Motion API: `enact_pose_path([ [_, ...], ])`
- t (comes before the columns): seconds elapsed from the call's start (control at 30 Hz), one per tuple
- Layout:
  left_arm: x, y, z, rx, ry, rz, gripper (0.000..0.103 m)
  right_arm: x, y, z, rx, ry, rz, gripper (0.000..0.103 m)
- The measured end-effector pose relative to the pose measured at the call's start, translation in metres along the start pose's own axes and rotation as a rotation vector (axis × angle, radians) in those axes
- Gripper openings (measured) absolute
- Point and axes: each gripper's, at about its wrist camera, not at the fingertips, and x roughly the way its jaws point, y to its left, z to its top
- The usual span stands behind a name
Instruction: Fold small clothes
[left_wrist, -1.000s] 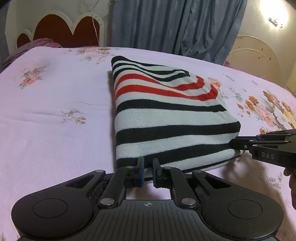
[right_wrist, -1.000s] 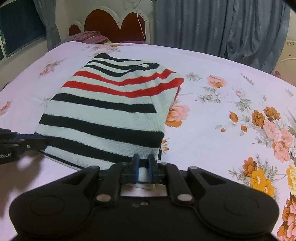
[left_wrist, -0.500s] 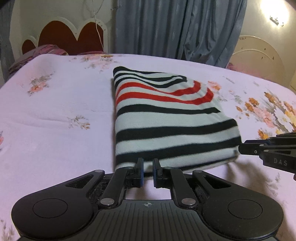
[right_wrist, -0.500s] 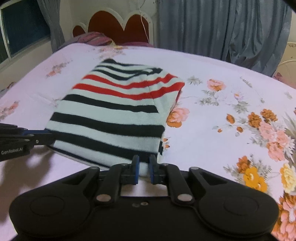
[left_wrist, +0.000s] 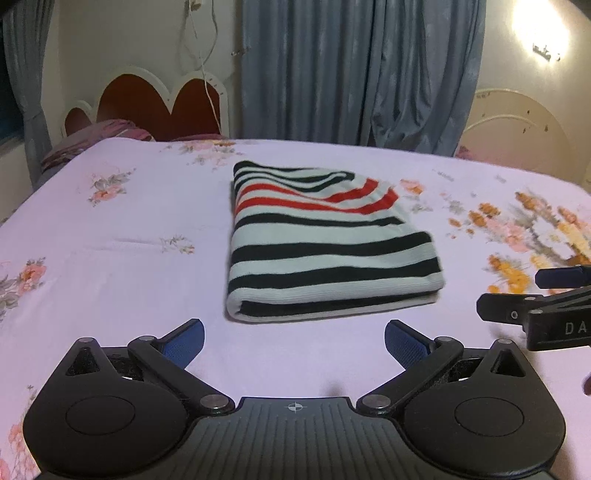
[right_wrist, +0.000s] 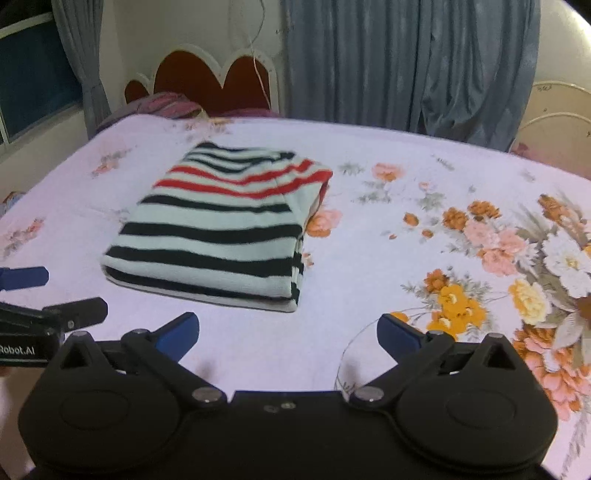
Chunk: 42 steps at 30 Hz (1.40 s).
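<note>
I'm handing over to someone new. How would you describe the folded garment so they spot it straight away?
Start at the bed with the pale floral sheet, its red scalloped headboard at the far end. Near the sheet's middle lies a folded knit garment, a neat rectangle. It is the only striped thing there: black and white bands with two red stripes toward the headboard.

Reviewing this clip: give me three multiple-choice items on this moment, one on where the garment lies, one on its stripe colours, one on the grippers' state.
1. Where does the striped garment lie?
A. on the floral bedsheet
B. on the floor
C. draped over the headboard

2. Which stripe colours cross its white knit?
A. blue and green
B. black and red
C. yellow only

3. What is between the fingers of the left gripper and right gripper?
A. the garment's hem
B. a pillow
C. nothing

Answers: 1 A, it rests folded flat on the sheet; 2 B, black bands with red ones near the far end; 3 C, both jaws are opening, short of the garment.
</note>
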Motion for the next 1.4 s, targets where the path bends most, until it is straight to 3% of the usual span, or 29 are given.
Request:
enact_pose_path([
  [0.37,-0.08,-0.026,0.005,0.004,-0.092,-0.021,0.103,-0.085,-0.005,-0.007,0.046,-0.098,-0.033,0.102],
  [0.8,-0.181,-0.042,-0.019,-0.016,-0.191,-0.027,0.103,-0.184,-0.012,-0.042,0.076,-0.191,-0.016,0.102],
  [1.4,-0.213,-0.045,-0.029,-0.021,-0.228,-0.024,0.103,-0.208,0.002,-0.052,0.073,-0.214,-0.006,0.102],
])
